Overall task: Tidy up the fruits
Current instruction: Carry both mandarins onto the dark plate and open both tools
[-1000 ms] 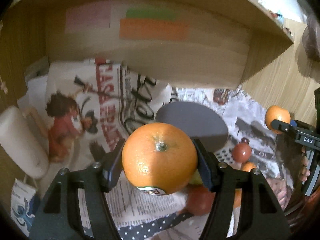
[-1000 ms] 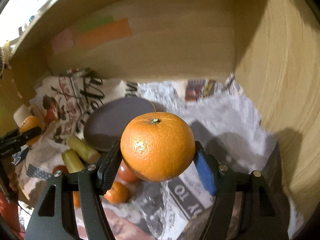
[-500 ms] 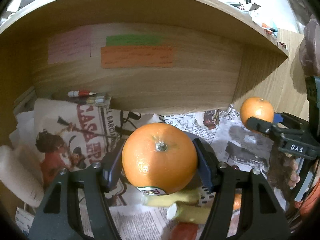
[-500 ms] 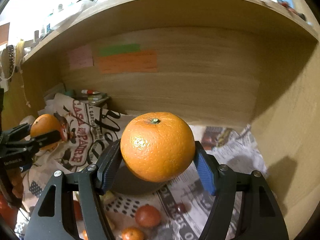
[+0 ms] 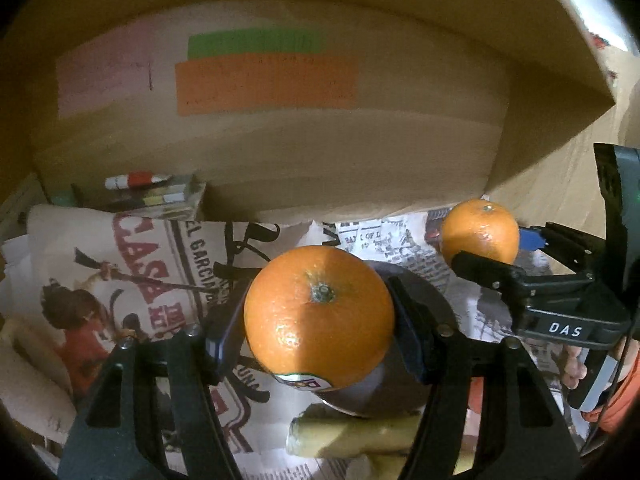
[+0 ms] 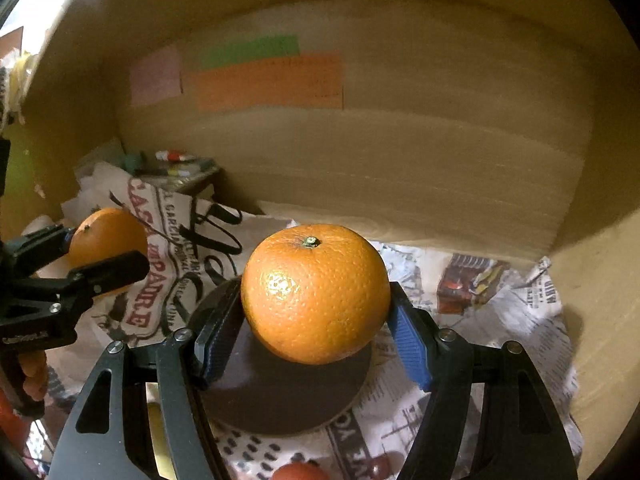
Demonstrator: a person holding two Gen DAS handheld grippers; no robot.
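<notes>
Both claws have been carried nearer the round grey plate (image 6: 288,408), the left claw (image 5: 320,320) pinching a stickered orange (image 5: 319,316) and the right claw (image 6: 316,300) another orange (image 6: 315,294), each firm, smooth-skinned and gripped across its widest part.

"DAS" stands on the right gripper (image 5: 486,240); "CASA" and "GARCIA" are printed on the newspaper (image 5: 160,264).

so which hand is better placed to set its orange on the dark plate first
Probably the right. The right gripper holds its orange directly over the dark round plate. The left gripper also grips an orange, but seems to sit toward the plate's left edge.
</notes>
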